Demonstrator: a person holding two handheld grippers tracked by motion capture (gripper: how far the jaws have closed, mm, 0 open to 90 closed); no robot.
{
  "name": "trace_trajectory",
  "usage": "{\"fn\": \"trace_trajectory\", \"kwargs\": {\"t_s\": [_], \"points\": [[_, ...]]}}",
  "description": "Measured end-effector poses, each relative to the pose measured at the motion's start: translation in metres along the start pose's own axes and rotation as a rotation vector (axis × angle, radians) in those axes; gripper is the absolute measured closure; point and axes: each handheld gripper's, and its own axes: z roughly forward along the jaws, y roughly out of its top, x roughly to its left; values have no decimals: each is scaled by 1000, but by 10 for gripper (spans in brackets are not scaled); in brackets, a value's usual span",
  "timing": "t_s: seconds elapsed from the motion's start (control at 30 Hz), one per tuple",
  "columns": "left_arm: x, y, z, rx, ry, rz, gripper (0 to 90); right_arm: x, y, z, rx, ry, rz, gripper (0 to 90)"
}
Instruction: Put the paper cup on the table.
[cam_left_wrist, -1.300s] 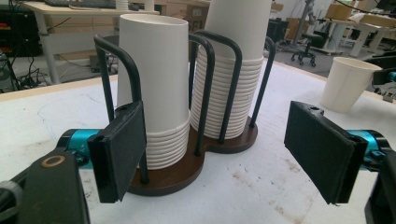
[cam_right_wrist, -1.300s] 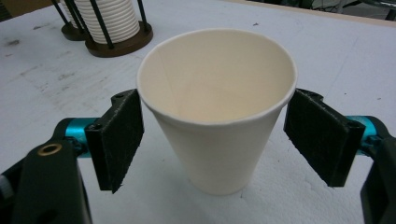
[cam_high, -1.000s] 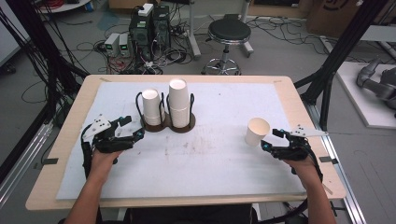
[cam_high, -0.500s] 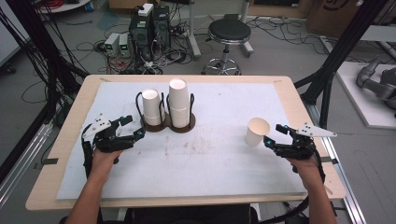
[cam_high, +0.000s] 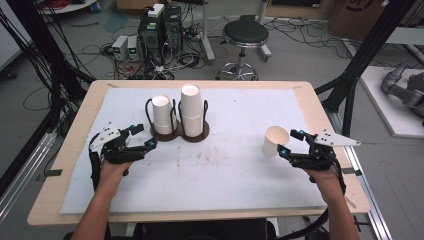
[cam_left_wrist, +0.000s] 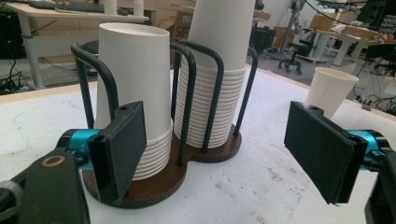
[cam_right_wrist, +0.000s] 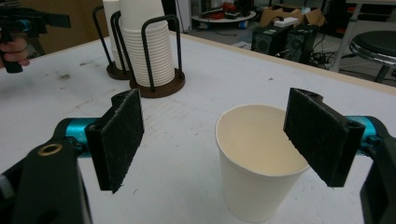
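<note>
Right gripper (cam_high: 290, 142): jaws spread wide, empty, nothing pinched; one jaw overlaps the rim of the cup (cam_high: 274, 141), contact uncertain.
Cup: upright on the table (cam_high: 240, 175), well right of the rack (cam_high: 181, 134).
Left gripper (cam_high: 143, 136): jaws spread wide, empty, just left of the rack.
Rack: holds two stacks (cam_high: 191, 110) of cups.

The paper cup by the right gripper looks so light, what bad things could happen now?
The single paper cup stands upright, open and free, between the open jaws of the right gripper. A hard squeeze would probably crumple its thin wall. A jaw bumping the rim could tip it over. The left gripper is open close to the cup holder, so a nudge might shove the stacks.
</note>
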Motion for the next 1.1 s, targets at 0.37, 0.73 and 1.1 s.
{"fn": "trace_trajectory", "kwargs": {"t_s": [0.37,0.73,1.1], "points": [[-3,0,-3,-5,-3,6,210,3,-2,0,12,-9,9,208],[-3,-1,-4,-4,-1,6,210,-1,-9,1,18,-25,22,208],[-3,-1,-2,-4,-1,2,210,-2,-11,0,13,-28,24,208]]}}
